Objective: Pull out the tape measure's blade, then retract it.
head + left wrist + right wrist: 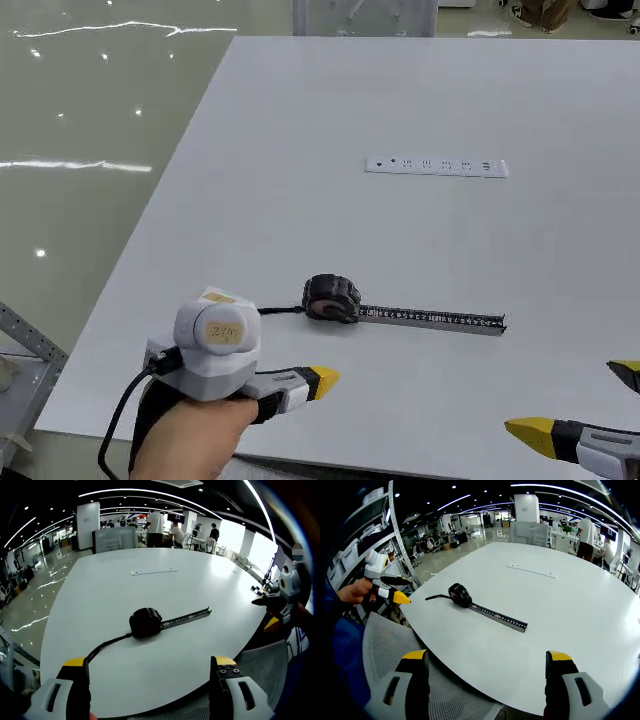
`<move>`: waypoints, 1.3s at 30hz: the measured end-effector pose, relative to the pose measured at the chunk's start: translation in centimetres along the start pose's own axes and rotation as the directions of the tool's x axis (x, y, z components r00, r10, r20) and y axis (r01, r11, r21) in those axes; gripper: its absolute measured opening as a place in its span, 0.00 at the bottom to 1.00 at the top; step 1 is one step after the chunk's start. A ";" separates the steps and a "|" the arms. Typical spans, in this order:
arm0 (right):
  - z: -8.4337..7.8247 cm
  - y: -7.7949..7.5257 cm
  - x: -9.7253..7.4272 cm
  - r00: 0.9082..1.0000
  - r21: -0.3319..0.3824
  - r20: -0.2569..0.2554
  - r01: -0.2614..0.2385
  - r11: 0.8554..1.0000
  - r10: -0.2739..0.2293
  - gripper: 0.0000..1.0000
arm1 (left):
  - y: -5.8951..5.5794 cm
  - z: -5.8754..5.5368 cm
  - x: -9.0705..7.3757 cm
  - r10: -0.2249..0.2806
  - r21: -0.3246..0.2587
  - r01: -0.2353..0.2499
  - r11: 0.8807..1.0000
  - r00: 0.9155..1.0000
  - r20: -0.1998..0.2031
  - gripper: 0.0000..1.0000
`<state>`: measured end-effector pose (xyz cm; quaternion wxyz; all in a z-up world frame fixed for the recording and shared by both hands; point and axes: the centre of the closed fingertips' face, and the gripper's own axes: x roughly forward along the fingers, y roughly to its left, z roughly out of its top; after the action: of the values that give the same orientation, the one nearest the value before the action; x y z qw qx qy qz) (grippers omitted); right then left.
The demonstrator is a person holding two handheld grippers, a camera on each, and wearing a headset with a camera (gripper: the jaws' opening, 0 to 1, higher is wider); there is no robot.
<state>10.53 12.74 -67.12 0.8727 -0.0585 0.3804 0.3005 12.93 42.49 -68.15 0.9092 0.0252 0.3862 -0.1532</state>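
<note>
White table (300, 150) carries the tape measure (331, 298) near its front edge, blade (432, 319) drawn out flat. Left gripper (148, 662) and right gripper (487, 655) hover clear, jaws apart, empty. Judged outstanding: retraction.

White table, power strip, glossy floor all round

We're over a wide white table (300, 150), and there's a white power strip (437, 167) lying flat toward its far side, well apart from the near edge. Off to the table's left runs a glossy greenish floor (90, 120), throwing back bright streaks. We catch a grey metal rack (30, 345) by the near left corner, lower than the tabletop. At the far end a pale far chair (365, 15) stands against the table, and just beside the near edge we see a grey mesh chair (395, 640). Beyond is open office, with a white column (526, 507) and people (155, 525) standing past the far end.
</note>
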 end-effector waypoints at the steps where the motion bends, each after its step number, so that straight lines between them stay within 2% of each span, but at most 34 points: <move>1: 0.0 -0.1 0.1 1.000 -0.001 -0.003 -0.001 1.000 0.001 0.93 | -0.1 0.0 0.2 -0.003 -0.001 0.003 1.000 1.000 -0.004 0.96; 11: 0.1 -0.8 1.9 0.999 -0.029 -0.029 -0.014 0.999 0.013 0.91 | -0.6 0.0 2.6 -0.024 -0.030 0.023 0.999 1.000 -0.017 0.95; 22: 0.6 -1.8 3.9 0.998 -0.070 -0.051 -0.036 0.997 0.033 0.89 | -1.0 1.5 4.6 -0.012 -0.041 0.012 0.999 1.000 -0.006 0.94; 27: 0.4 -2.3 4.7 0.996 -0.108 -0.074 -0.049 0.993 0.041 0.88 | -1.3 1.7 5.8 -0.023 -0.044 0.022 0.999 1.000 -0.012 0.93; 34: 0.6 -3.4 6.0 0.994 -0.139 -0.095 -0.058 0.989 0.045 0.87 | -1.2 1.8 7.1 -0.012 -0.058 0.011 0.998 1.000 -0.019 0.92; 39: 0.8 -3.9 6.8 0.993 -0.159 -0.109 -0.070 0.985 0.053 0.86 | -0.8 1.7 7.9 -0.011 -0.094 0.009 0.995 1.000 -0.026 0.91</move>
<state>16.84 13.04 -71.82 0.8344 -0.1332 0.4013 0.3536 19.01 39.36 -72.54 0.9033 -0.0177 0.4054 -0.1391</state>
